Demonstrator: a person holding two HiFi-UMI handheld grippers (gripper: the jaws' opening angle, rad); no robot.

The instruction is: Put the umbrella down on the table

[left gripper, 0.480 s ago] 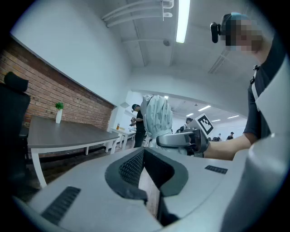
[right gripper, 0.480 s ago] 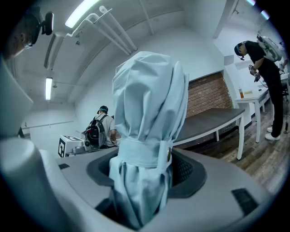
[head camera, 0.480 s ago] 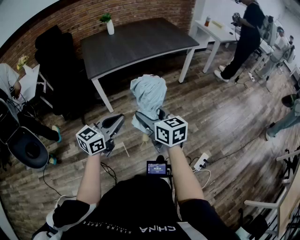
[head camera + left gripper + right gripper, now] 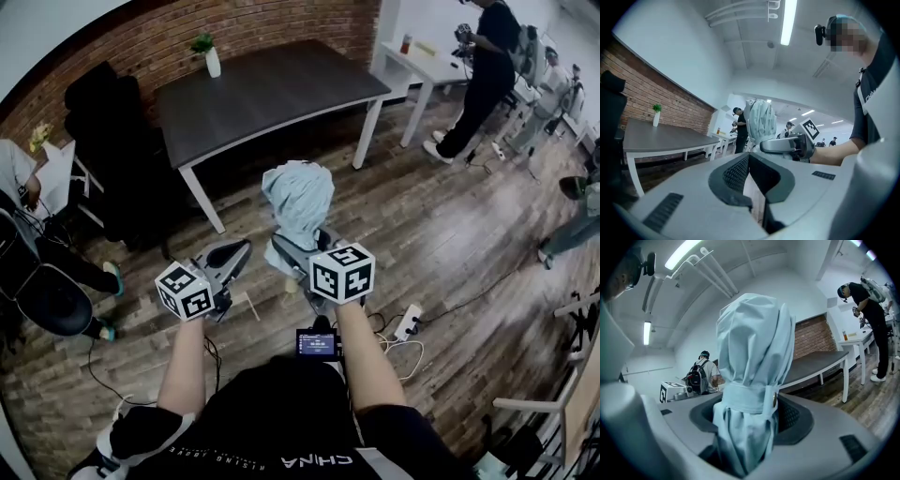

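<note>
At frame centre, right gripper [image 4: 286,251] clamps folded umbrella [image 4: 298,195]; left gripper [image 4: 236,251] closed, empty.
Judged light, soft, slippery; hold at strap [image 4: 745,398].

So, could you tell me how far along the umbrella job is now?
Done: the right gripper is shut on the folded, strapped umbrella. In hand: it is held upright over the floor, short of the table. Remaining: carry it to the table and lay it down. The left gripper is shut and empty.

Held forward: left tool [image 4: 237,251] closed, right tool [image 4: 284,247] clamped.
</note>
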